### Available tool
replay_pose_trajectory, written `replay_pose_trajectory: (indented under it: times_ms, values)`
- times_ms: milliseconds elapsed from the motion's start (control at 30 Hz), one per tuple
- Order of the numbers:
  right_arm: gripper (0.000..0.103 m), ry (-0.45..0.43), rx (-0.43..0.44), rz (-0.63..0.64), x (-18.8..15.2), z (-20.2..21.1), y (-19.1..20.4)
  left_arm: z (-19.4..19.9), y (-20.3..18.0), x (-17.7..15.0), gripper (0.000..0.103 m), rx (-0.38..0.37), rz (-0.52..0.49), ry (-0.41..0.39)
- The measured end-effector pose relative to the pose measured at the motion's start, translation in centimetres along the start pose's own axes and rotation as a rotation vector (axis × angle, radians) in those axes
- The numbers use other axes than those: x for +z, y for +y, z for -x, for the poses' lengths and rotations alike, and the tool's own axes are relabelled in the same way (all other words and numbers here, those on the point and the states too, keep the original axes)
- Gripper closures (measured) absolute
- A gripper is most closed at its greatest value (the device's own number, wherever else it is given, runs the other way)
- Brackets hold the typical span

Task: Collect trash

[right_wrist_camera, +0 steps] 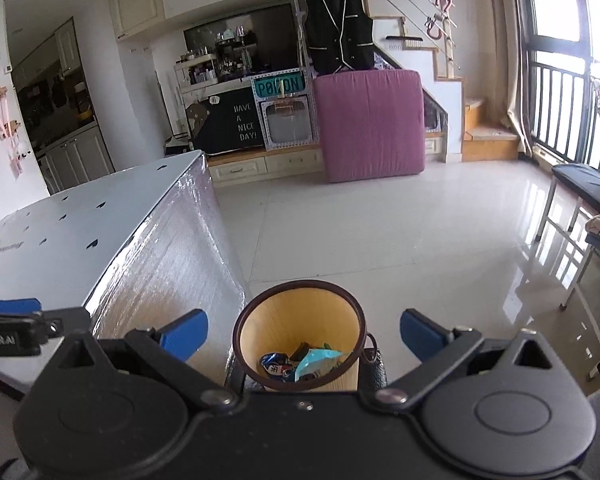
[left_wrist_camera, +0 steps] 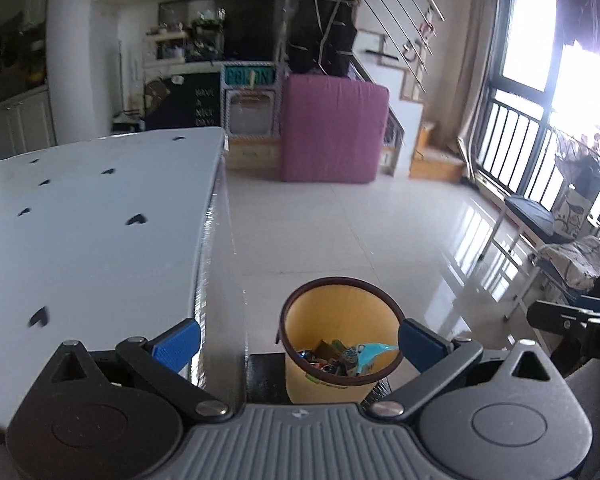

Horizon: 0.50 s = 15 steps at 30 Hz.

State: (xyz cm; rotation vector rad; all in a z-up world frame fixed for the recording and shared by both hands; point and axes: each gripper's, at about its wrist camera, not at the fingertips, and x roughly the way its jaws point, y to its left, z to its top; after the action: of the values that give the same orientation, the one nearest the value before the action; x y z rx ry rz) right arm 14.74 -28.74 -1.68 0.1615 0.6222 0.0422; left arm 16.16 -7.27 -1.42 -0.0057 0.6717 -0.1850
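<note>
both grippers – left gripper (left_wrist_camera: 298, 342), right gripper (right_wrist_camera: 303, 332) – gape empty above the bin (right_wrist_camera: 300, 322), wrappers (right_wrist_camera: 314, 362) inside – right more centred

A grey table (right_wrist_camera: 80, 232) with dark heart-shaped marks stood at left. A purple mattress (right_wrist_camera: 370, 120) leaned by the stairs (right_wrist_camera: 476, 120), under a black vest (right_wrist_camera: 338, 32), perhaps on a hanger.

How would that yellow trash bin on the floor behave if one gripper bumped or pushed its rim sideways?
The yellow bin looks tall and tapers toward its base, so a push at the rim could well tip it rather than slide it. It holds only a few wrappers at the bottom, so it is probably light. The glossy tile floor may let it skid.
</note>
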Motion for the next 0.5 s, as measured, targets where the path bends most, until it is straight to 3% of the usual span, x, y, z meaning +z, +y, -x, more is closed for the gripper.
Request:
replay_pose_trajectory:
  times_ms: [233, 400, 500]
  values:
    - [0.000, -0.039, -0.002, 0.015, -2.5, 1.8, 1.6, 2.4, 1.5, -3.3, 0.000, -0.010, 0.036, -0.024]
    - [0.000, -0.056, -0.011, 0.040, -4.2, 2.9, 2.5, 3.4, 1.9, -5.2, 0.000, 0.048, 0.037, -0.049]
    - [0.000, -0.056, -0.017, 0.045, -5.4, 3.6, 3.0, 4.0, 2.6, -6.3, 0.000, 0.033, 0.062, -0.061]
